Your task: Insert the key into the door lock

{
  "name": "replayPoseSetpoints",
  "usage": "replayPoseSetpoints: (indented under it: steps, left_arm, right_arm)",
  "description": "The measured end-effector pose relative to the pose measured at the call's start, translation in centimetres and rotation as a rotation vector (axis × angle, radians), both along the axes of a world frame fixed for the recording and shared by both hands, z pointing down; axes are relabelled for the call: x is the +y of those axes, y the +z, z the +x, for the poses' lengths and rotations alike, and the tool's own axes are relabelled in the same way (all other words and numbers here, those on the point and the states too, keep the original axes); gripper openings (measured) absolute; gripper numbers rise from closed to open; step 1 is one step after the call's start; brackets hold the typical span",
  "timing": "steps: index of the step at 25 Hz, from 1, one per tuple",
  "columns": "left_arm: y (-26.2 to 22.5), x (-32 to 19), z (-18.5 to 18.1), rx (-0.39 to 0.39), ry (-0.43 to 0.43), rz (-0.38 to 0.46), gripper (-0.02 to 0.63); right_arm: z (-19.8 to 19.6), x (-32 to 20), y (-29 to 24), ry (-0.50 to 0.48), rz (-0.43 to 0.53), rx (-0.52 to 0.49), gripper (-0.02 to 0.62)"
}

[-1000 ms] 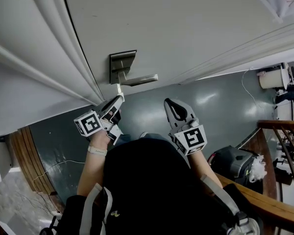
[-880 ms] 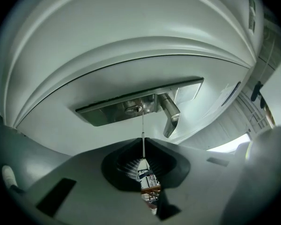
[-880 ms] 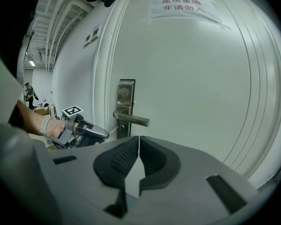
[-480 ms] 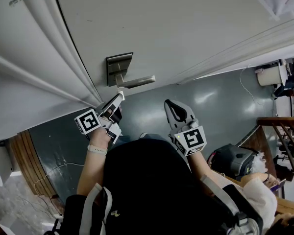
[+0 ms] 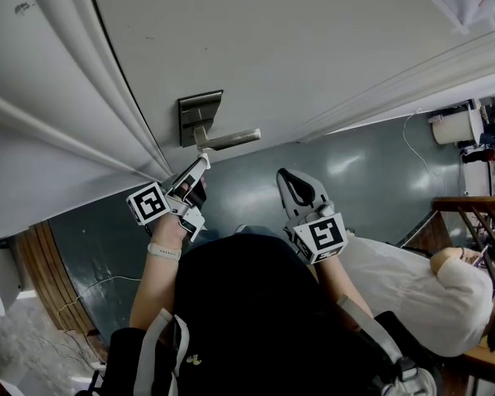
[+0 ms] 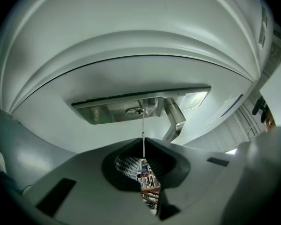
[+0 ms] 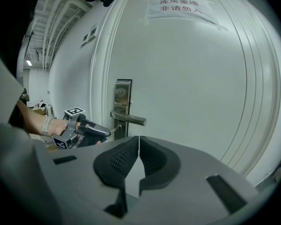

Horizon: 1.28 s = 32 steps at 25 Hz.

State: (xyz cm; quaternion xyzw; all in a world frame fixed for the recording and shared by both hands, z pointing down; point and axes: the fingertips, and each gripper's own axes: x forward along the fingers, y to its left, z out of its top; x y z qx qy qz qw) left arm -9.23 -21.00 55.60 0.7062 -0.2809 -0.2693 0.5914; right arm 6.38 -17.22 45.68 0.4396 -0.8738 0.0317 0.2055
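Brushed steel marks the spot: the lock plate (image 5: 200, 115) sits on the white door (image 5: 313, 48), left of centre in the head view, with its lever handle (image 5: 231, 139) pointing toward the right of the frame. The left tool (image 5: 202, 162) is raised just under that plate, its jaws clenched on a thin key (image 6: 143, 129). In the left gripper view the key runs straight up from the pinched jaw tips to the keyhole (image 6: 135, 110) in the plate, and its tip meets the slot. How far it has gone in I cannot tell. The lever handle's stem stands just right of the keyhole in that view.

The right tool (image 5: 287, 176) hangs off to the right in the head view, well apart from the lock, with its jaws pressed together on nothing. Its own view looks across at the door, where a taped paper notice (image 7: 180, 8) sits at the top. A person in white (image 5: 412, 291) sits low at the right edge of the head view, over the grey-green floor (image 5: 256, 188).
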Motion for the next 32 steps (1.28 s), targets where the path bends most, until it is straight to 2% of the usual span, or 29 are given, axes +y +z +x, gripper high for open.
replayPoseSetpoints:
  steps: [17,29,32]
  left_arm:
    - [0.0,-0.5,-0.3,-0.015,-0.003,-0.012,0.025]
    - [-0.7,-1.0,0.0,0.004,0.022,-0.078,0.025]
    - [-0.6,-1.3,-0.3,-0.014,0.029,-0.088,0.025]
  right_arm:
    - [-0.4,-0.1,0.0,-0.004,-0.004,0.000,0.018]
    - [-0.6,-0.5,-0.2,-0.005,-0.002,0.007,0.018]
    - [-0.7,-0.6,-0.3,-0.010,-0.001,0.006,0.018]
